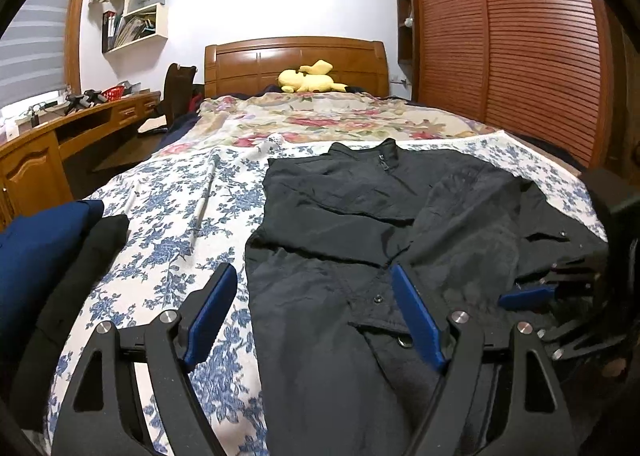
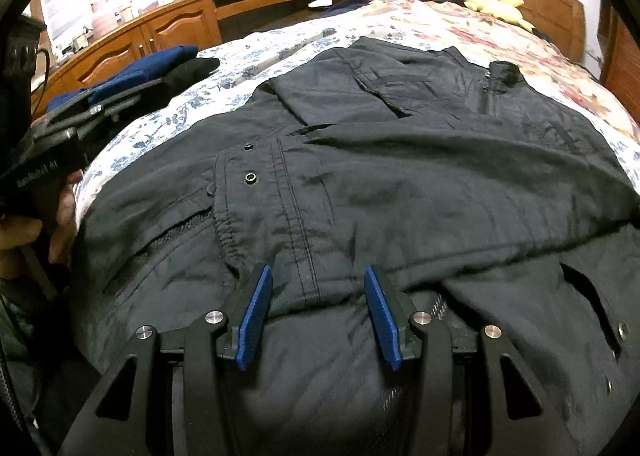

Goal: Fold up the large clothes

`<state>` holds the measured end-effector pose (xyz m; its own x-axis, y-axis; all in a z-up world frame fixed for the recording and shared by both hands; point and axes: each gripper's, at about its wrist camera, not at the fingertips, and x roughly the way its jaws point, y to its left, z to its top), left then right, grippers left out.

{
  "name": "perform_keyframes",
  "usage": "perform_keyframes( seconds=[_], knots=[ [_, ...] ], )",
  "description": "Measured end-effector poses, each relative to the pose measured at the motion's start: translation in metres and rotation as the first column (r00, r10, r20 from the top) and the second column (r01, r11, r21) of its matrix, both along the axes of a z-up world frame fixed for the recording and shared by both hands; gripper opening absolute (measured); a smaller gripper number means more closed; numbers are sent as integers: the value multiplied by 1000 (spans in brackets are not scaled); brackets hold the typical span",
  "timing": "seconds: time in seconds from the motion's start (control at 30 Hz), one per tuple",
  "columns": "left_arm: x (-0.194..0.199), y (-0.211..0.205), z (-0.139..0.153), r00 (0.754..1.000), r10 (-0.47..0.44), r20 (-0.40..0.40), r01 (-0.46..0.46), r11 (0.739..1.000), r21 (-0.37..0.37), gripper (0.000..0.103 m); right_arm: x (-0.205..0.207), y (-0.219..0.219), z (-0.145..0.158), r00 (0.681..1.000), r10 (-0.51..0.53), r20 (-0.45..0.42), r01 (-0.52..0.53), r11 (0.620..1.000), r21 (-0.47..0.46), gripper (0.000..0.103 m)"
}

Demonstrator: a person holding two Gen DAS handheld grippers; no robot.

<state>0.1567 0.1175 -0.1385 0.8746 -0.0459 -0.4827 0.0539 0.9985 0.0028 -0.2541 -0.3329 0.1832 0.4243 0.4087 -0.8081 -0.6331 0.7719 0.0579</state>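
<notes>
A bed point(image 1: 168, 191) with a floral sheet is seen from the left wrist; the black jacket point(image 1: 360, 215) lies flat, and the left gripper point(image 1: 316, 316) is held wide, empty. From the right wrist, the right gripper point(image 2: 318, 312) is half open astride the jacket's hem, nothing pinched; only 1 layer may be caught if it is closed shallowly.

Both wrist views look headboard-ward, sharing the black jacket point(image 1: 360, 223) closely.

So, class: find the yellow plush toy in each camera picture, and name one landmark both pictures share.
Left wrist view: the yellow plush toy lies top centre, against the headboard.
Right wrist view: the toy lies upper right, against the headboard.
Shared landmark: the black jacket spread on the bed.
</notes>
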Motion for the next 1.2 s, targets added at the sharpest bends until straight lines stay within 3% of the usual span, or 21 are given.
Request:
perform_keyframes(
  seconds=[0.17, 0.43, 0.5, 0.53, 0.67, 0.9, 1.2],
  knots=[
    [-16, -3, -5, 999, -14, -33, 13, 1000, -21, 80, -25, -36, 20, 998, -52, 21, 51, 998, 45, 50],
    [-43, -5, -12, 992, 1, -125, -10, 998, -70, 80, -72, -138, 44, 974, -202, 104, 199, 979, 33, 50],
    [-51, -5, -12, 990, -1, -143, -11, 996, -86, 70, -80, -166, 47, 962, -251, 111, 249, 968, 33, 50],
    [-52, -6, -12, 988, -5, -153, -9, 996, -87, 59, -83, -180, 48, 954, -277, 113, 275, 961, 34, 50],
    [-62, -7, -13, 982, 1, -187, -15, 997, -74, 52, -94, -228, 50, 921, -378, 95, 372, 925, 71, 50],
    [-69, 1, -2, 982, 26, -189, -38, 998, -58, 50, -101, -268, 46, 882, -461, 94, 457, 887, 60, 50],
    [-72, 12, -9, 968, 42, -249, -57, 997, -54, 50, -103, -269, 43, 897, -441, 13, 441, 897, 28, 50]
  ],
)
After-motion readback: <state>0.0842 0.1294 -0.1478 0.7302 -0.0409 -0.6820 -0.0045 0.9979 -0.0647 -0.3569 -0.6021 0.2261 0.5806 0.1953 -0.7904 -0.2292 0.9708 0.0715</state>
